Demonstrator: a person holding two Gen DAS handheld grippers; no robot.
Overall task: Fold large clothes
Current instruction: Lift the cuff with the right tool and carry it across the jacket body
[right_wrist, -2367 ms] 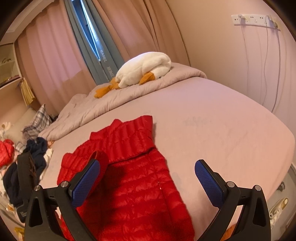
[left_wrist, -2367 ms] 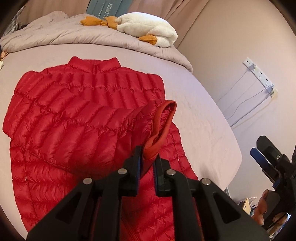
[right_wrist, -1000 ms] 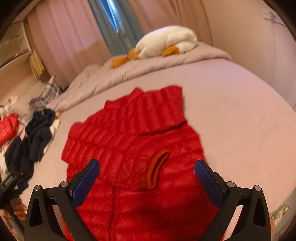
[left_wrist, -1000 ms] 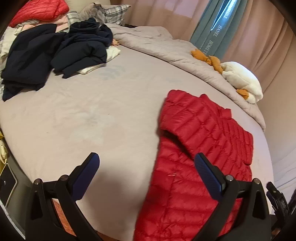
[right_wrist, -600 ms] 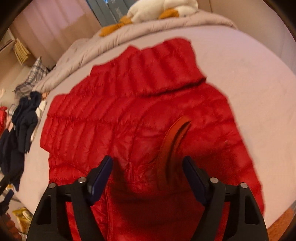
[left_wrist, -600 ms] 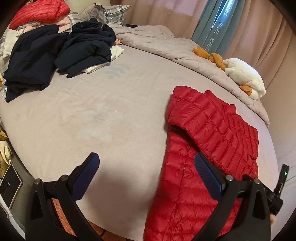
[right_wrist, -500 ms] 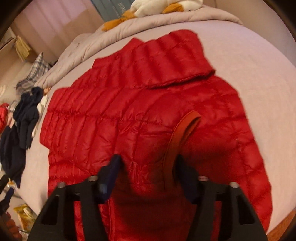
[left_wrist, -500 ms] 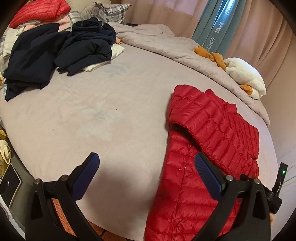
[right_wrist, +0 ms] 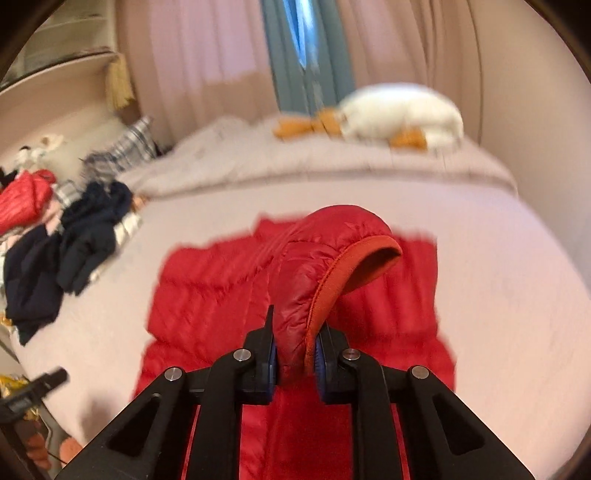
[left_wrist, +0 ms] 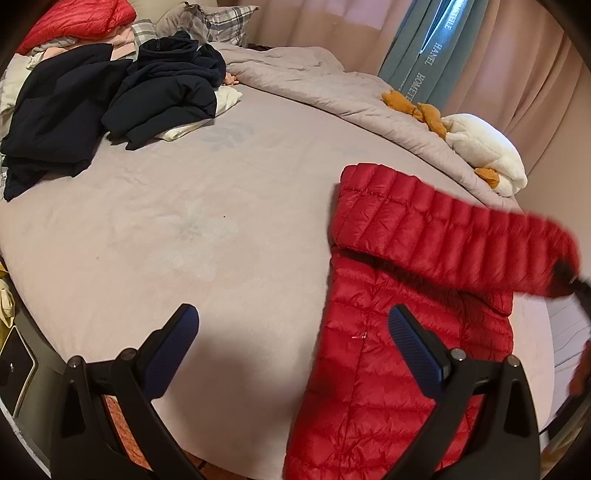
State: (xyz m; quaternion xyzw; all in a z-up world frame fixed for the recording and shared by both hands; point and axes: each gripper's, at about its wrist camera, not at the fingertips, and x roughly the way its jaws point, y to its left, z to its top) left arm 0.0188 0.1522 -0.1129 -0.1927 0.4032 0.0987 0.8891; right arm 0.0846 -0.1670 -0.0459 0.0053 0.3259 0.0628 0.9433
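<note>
A red quilted puffer jacket [left_wrist: 391, 369] lies on the bed at the right of the left wrist view, and in the middle of the right wrist view [right_wrist: 207, 288]. My right gripper [right_wrist: 293, 354] is shut on the sleeve cuff [right_wrist: 347, 269] and holds the sleeve lifted off the jacket body. In the left wrist view the lifted sleeve [left_wrist: 461, 236] stretches to the right, blurred, toward the right gripper [left_wrist: 576, 284]. My left gripper [left_wrist: 291, 332] is open and empty above the bed's near edge, its right finger over the jacket's hem side.
A pile of dark navy clothes [left_wrist: 110, 96] and another red jacket [left_wrist: 74, 18] lie at the far left of the bed. A white plush duck [left_wrist: 484, 155] rests on the bunched grey duvet [left_wrist: 314, 81]. Bare sheet [left_wrist: 184, 221] spreads left of the jacket.
My right gripper came down on the sleeve cuff, closed on it and lifted the sleeve. My left gripper let go of that cuff earlier and has stayed open at the bed's left side.
</note>
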